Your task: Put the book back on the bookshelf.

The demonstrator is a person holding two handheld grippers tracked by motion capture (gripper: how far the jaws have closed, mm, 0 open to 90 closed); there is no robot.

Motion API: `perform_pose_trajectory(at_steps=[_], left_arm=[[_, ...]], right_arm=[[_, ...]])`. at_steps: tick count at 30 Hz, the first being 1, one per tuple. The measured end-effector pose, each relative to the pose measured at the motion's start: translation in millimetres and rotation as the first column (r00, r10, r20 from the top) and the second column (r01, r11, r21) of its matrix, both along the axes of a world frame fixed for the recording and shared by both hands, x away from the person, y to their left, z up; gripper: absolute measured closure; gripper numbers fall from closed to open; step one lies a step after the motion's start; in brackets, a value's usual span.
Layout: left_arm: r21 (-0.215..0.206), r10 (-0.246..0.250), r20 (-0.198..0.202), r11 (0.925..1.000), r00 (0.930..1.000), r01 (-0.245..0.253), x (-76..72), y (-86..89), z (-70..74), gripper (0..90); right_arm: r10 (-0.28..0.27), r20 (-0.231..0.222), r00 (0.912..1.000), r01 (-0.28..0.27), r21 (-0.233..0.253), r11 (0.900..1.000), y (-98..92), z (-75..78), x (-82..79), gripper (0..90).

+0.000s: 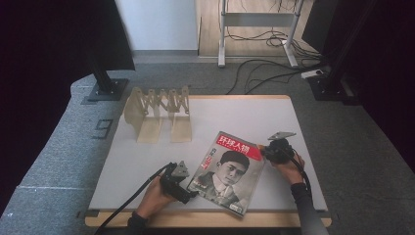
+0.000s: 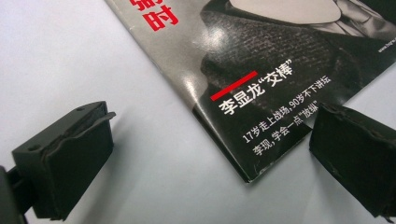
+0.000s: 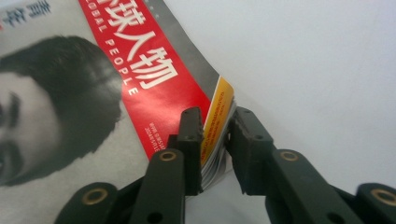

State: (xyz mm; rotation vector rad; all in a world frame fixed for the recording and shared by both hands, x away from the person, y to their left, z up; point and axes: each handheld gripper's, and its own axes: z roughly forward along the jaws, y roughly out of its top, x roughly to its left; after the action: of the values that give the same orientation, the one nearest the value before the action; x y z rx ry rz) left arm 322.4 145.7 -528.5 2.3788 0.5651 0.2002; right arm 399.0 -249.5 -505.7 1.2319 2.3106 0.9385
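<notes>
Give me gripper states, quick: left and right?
Left gripper: open, jaws wide either side of the magazine corner, holding nothing.
Right gripper: shut on the magazine's edge.

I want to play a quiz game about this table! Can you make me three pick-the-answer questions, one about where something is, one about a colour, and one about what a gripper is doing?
1. Where is the folding rack?
A. at the far left of the table
B. on top of the magazine
C. on the floor

2. What colour is the banner across the top of the magazine cover?
A. green
B. red
C. blue

3. What is the right gripper doing?
A. lying open far from the magazine
B. holding the rack
C. pinching the magazine's corner

Answers:
1 A, the high view shows the rack standing on the table's far left part, apart from the magazine.
2 B, the title strip is red with white letters.
3 C, the right gripper view shows its jaws closed on the page edges, while the left gripper is open by the lower corner.
</notes>
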Motion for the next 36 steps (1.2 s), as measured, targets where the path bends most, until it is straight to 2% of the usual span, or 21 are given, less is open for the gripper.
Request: perform_pose_trajectory(at_steps=[2,9,16,21,23,25,29,30,33,36], left_arm=[[0.0,0.0,0.0,1.0,1.0,0.0,0.0,0.0,0.0,0.0],[0.0,0.0,-0.001,1.0,1.0,0.0,0.1,0.1,0.1,0.0],[-0.001,-0.001,-0.006,1.0,1.0,0.001,0.7,-0.1,0.5,0.0],[0.019,-0.019,-0.061,0.9996,0.998,0.021,8.7,-1.5,7.0,0.2],[0.017,-0.025,-0.069,0.9995,0.9973,0.027,11.0,-1.5,7.8,1.0],[0.003,-0.036,-0.089,0.9993,0.9954,0.036,15.9,-1.7,8.9,2.7],[-0.017,-0.058,-0.107,0.9983,0.9926,0.056,24.1,-3.9,12.6,4.2],[-0.024,-0.061,-0.109,0.998,0.9922,0.059,25.7,-4.4,13.9,5.9],[-0.013,-0.07,-0.118,0.9976,0.9906,0.068,29.6,-6.2,18.3,6.7],[-0.018,-0.08,-0.127,0.9968,0.9886,0.078,33.1,-7.8,22.0,8.5]], right_arm=[[0.002,0.005,1.0,-0.002,0.018,1.0,0.4,4.2,-1.2,80.9],[0.009,0.011,0.9999,-0.009,0.0,1.0,5.4,14.9,-4.8,84.5],[0.041,0.033,0.9986,-0.042,0.038,0.998,8.1,35.3,-9.0,85.9],[0.086,0.06,0.9945,-0.088,0.04,0.995,14.7,56.1,-11.7,86.2],[0.093,0.068,0.9933,-0.096,0.039,0.995,16.1,59.2,-11.8,86.3],[0.114,0.086,0.9897,-0.117,0.038,0.992,20.7,69.6,-12.8,86.4],[0.135,0.101,0.9856,-0.139,0.034,0.99,25.0,80.3,-13.7,86.4],[0.144,0.11,0.9834,-0.149,0.034,0.988,27.7,87.6,-14.2,86.4],[0.153,0.121,0.9807,-0.158,0.035,0.987,29.9,95.0,-14.9,86.4],[0.166,0.143,0.9757,-0.173,0.042,0.984,32.1,111.8,-16.5,86.4]])
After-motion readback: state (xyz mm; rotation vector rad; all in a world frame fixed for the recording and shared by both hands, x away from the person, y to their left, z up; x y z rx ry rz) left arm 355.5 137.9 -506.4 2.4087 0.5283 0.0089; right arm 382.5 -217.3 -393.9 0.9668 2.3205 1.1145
